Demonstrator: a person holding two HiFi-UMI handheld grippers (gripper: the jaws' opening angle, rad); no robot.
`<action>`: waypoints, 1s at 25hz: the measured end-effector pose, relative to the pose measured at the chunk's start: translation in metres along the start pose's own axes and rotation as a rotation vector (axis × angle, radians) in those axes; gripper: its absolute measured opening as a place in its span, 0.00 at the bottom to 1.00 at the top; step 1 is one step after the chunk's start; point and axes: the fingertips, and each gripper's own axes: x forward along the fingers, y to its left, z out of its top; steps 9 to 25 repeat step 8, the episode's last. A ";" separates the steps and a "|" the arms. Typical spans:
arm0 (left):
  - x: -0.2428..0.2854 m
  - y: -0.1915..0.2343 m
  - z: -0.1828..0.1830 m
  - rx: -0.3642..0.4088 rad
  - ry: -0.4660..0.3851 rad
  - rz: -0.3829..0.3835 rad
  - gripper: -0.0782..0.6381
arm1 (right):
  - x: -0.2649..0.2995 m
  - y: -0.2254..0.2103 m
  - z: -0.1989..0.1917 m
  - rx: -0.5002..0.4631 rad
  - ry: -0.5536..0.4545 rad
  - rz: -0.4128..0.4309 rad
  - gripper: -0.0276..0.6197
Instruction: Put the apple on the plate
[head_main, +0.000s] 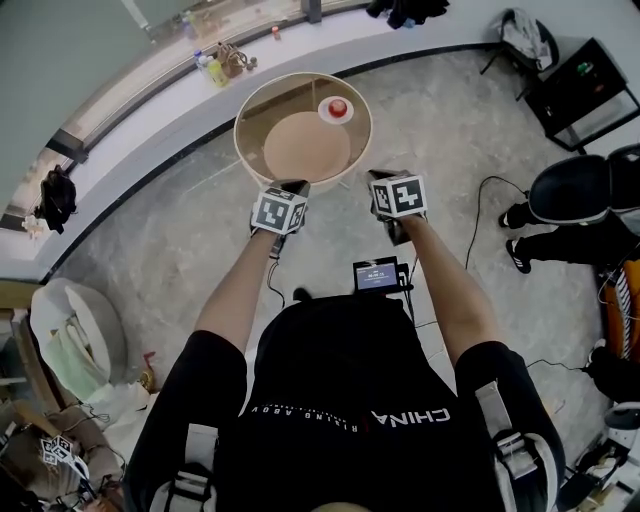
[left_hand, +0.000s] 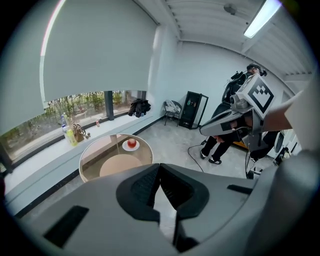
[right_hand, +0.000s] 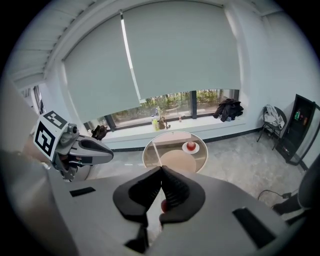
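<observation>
A red apple (head_main: 338, 107) rests on a small white plate (head_main: 325, 113) at the far right of a round glass table (head_main: 243, 135). Both grippers hover short of the table's near edge, well away from the apple. My left gripper (head_main: 297, 186) has its jaws closed together with nothing between them. My right gripper (head_main: 379, 177) is likewise shut and empty. The left gripper view shows the apple (left_hand: 131, 143) on the plate (left_hand: 125, 147) far beyond my left gripper (left_hand: 159, 166). The right gripper view shows the apple (right_hand: 191, 145) far beyond my right gripper (right_hand: 161, 169).
Bottles and a small bag (head_main: 222, 64) stand on the long windowsill behind the table. A black cabinet (head_main: 580, 92) and a chair (head_main: 525, 38) are at the right wall. A seated person in black (head_main: 570, 205) and floor cables (head_main: 480, 215) lie to the right.
</observation>
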 end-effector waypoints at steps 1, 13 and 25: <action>0.001 0.001 0.002 0.003 0.000 0.008 0.13 | 0.000 -0.002 0.002 -0.001 -0.001 0.001 0.09; -0.002 -0.014 0.016 0.005 -0.012 0.020 0.13 | -0.019 -0.013 0.008 -0.009 -0.005 0.002 0.09; -0.002 -0.014 0.016 0.005 -0.012 0.020 0.13 | -0.019 -0.013 0.008 -0.009 -0.005 0.002 0.09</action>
